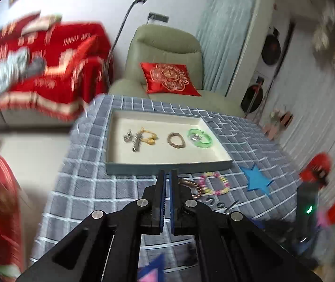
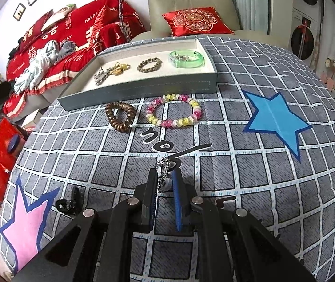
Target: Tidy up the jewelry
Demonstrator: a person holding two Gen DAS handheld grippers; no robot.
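Four jewelry pieces [image 2: 149, 65] in tray [image 2: 141, 89].

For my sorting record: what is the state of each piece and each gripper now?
Left gripper: shut, empty.
Right gripper: shut on silver charm chain.
Green plastic bangle: in grey tray.
Pink-yellow beaded bracelet: on cloth.
Brown coil hair tie: on cloth.

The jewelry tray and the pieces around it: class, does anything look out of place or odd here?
Nothing looks damaged or spilled. Out of place: the beaded bracelet and brown coil bracelet lie on the checked cloth in front of the tray, not in it. A black clip lies apart by the pink star.
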